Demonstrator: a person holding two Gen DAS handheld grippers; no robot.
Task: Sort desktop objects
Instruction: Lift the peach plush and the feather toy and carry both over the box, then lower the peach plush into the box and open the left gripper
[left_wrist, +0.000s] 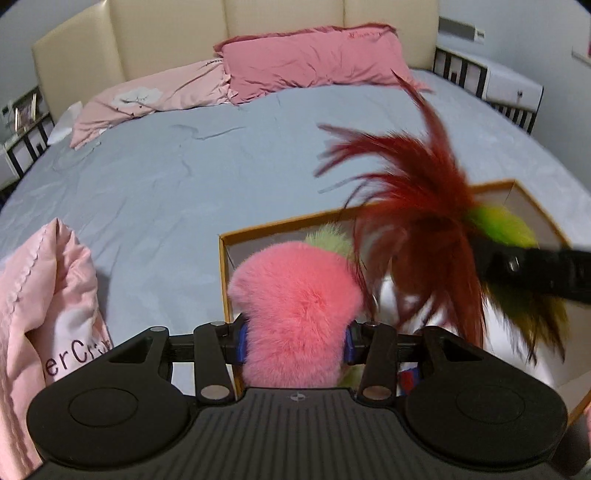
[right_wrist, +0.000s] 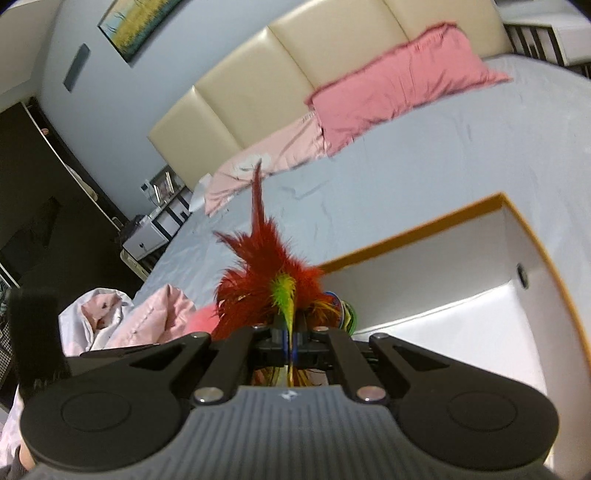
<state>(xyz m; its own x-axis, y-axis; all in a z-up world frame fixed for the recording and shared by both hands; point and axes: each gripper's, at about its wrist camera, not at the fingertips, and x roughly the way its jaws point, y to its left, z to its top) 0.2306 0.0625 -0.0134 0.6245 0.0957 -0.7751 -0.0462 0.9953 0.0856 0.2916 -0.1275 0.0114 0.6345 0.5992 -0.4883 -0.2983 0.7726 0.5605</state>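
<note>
A bed covered with a pale blue sheet (left_wrist: 177, 177) is seen from 2 handheld grippers. In the left wrist view, the left gripper (left_wrist: 294, 341) is pressed against both sides of a fluffy pink plush toy (left_wrist: 295, 306), which is held between the blue finger pads (left_wrist: 241, 341) above the near left corner of an open white box with an orange rim (left_wrist: 221, 280). To the right, the right gripper (left_wrist: 532, 269) is seen reaching in over the box, with a red feather toy (left_wrist: 417, 206) and its green tuft fanning out from it. In the right wrist view, the right gripper (right_wrist: 290, 349) is closed tight on the thin stem of the red feather toy (right_wrist: 266, 273), whose plumes stand up in front of the fingers, just left of the box (right_wrist: 532, 236). A dark pink pillow (left_wrist: 314, 62) and a paler pink pillow (left_wrist: 147, 99) are set against a cream headboard (left_wrist: 280, 18) at the far end. A crumpled pink quilt (left_wrist: 48, 295) is seen at the near left.
</note>
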